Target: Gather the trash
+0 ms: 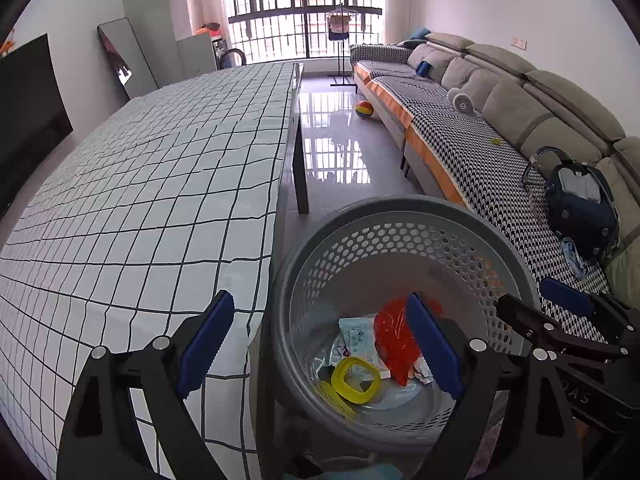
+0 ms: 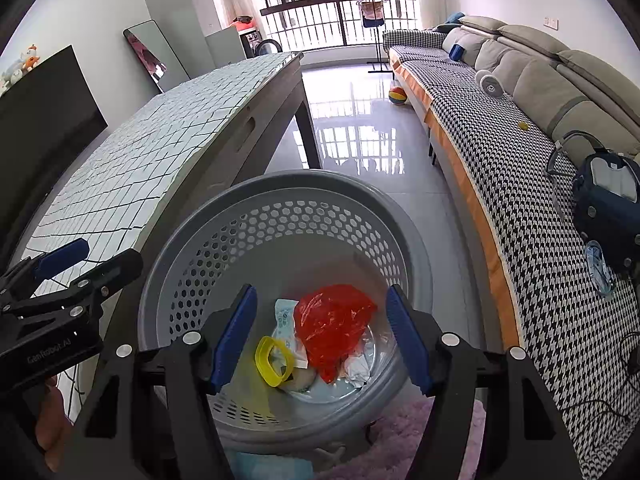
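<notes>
The trash lies at the bottom of a grey perforated basket (image 2: 192,264): a crumpled red plastic bag (image 2: 334,322), a yellow ring (image 2: 272,362), a white printed wrapper (image 2: 286,314) and some crumpled white paper (image 2: 358,368), all touching one another in a loose heap. The basket stands on the floor just beside the table (image 1: 140,184), which is covered by a white cloth with a black grid.

The right gripper (image 2: 320,334) hangs over the basket's opening, its blue-padded fingers spread wide with nothing between them. The left gripper (image 1: 320,344) is spread too and holds nothing, one finger over the table edge, the other over the basket. A long sofa (image 2: 520,152) with a houndstooth cover runs along the basket's other side.
</notes>
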`<state>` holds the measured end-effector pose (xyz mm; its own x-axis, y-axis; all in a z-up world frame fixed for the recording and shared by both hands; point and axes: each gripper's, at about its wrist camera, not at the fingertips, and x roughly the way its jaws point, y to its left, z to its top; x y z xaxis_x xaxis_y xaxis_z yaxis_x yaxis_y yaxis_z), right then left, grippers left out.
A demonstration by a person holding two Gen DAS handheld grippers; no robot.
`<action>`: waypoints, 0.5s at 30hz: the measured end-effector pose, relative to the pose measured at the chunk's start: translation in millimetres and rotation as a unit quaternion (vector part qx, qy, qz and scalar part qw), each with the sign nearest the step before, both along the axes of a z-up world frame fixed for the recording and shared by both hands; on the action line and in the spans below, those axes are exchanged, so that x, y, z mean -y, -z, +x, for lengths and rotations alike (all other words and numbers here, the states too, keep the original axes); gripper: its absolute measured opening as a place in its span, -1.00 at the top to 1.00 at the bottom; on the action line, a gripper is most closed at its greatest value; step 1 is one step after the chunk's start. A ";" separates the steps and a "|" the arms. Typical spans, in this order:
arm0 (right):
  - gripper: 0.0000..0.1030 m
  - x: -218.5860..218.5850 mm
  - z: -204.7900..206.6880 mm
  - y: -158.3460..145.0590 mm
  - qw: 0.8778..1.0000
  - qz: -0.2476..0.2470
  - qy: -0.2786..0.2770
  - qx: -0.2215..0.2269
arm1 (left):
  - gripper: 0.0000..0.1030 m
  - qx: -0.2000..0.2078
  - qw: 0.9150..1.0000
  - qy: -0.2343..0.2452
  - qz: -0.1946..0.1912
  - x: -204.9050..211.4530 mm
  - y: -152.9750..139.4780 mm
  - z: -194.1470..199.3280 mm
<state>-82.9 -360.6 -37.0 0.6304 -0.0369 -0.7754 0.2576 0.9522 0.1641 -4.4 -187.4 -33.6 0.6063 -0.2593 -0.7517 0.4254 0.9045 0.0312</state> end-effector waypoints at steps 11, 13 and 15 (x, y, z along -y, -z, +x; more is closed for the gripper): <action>-0.36 -5.9 -6.7 -7.0 1.000 -0.004 0.003 0.006 | -0.82 0.007 1.000 -0.011 -0.006 -9.0 -4.6 -5.5; -0.36 -7.5 -7.8 -9.0 1.000 -0.006 0.003 0.007 | -0.83 0.007 1.000 -0.013 -0.008 -11.7 -5.4 -5.9; -0.37 -9.4 -9.0 -10.2 1.000 -0.008 0.004 0.009 | -0.84 0.007 1.000 -0.014 -0.009 -13.1 -6.6 -6.5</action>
<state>-91.8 -351.2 -26.8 0.6433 -0.0534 -0.7638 0.2617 0.9528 0.1538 -10.9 -174.3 -27.0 0.6245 -0.2546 -0.7383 0.3991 0.9167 0.0215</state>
